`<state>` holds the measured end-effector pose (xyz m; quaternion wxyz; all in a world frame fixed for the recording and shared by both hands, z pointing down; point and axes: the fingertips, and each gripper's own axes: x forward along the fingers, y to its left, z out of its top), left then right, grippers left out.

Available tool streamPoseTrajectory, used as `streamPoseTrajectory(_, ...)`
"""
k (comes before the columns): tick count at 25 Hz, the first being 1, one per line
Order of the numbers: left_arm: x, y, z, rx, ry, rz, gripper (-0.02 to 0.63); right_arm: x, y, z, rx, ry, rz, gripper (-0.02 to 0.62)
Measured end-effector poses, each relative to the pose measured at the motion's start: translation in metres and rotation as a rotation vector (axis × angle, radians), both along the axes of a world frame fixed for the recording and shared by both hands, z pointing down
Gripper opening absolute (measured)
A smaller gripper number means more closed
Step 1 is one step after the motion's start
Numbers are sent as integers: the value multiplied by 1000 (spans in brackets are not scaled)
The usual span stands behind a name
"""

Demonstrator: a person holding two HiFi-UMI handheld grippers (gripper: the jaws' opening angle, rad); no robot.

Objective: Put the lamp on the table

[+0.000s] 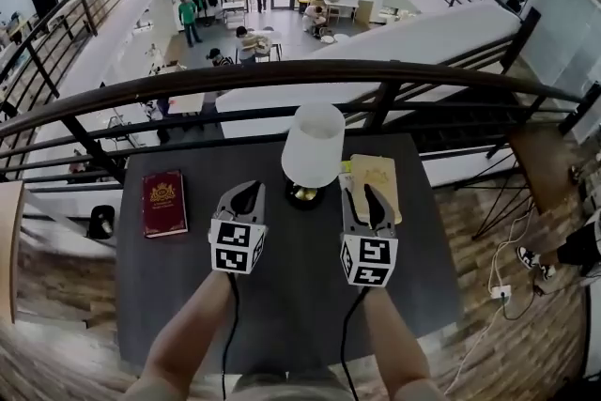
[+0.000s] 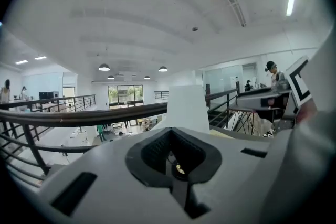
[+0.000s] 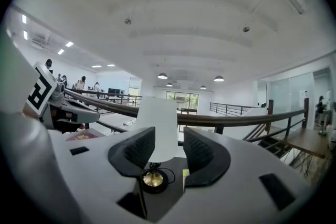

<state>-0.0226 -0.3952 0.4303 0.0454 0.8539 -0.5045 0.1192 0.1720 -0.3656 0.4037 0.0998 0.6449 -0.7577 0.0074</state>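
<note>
Both grippers hover low over the dark table (image 1: 282, 315), each one held in a bare hand. On the left gripper (image 1: 246, 194) the jaws are pressed together at the tips and hold nothing (only a small hollow stays open behind the tips). On the right gripper (image 1: 366, 200) the jaws stand apart, and nothing is clamped between them. The lamp (image 1: 313, 146) stands upright on the table near its far edge, just ahead of the grippers and between their two lines, and it touches neither of them. Its shade is white, and its round black foot has a brass centre (image 3: 153, 179). A red book (image 1: 164, 202) lies flat on the left side of the table, well apart from the lamp. A tan book (image 1: 380, 176) lies just beside the lamp's foot, partly under the right gripper. Behind the table runs a dark railing (image 1: 282, 70).
</note>
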Motion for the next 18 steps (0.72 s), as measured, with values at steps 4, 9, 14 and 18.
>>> streamPoseTrajectory(4, -13, 31, -36, 12, -12, 6, 5, -4, 32, -48, 8, 38, -57, 165)
streamPoseTrajectory(9, -20, 78, -81, 74, -11, 40, 5, -14, 71, -101, 62, 76, -125, 164)
streamPoseTrajectory(14, -29, 116, -112, 135, 54, 53, 5, -33, 106, -121, 74, 52, -196, 164)
streamPoseTrajectory(18, -28, 149, -139, 195, 120, 47, 5, -54, 136, -139, 120, 98, -267, 164)
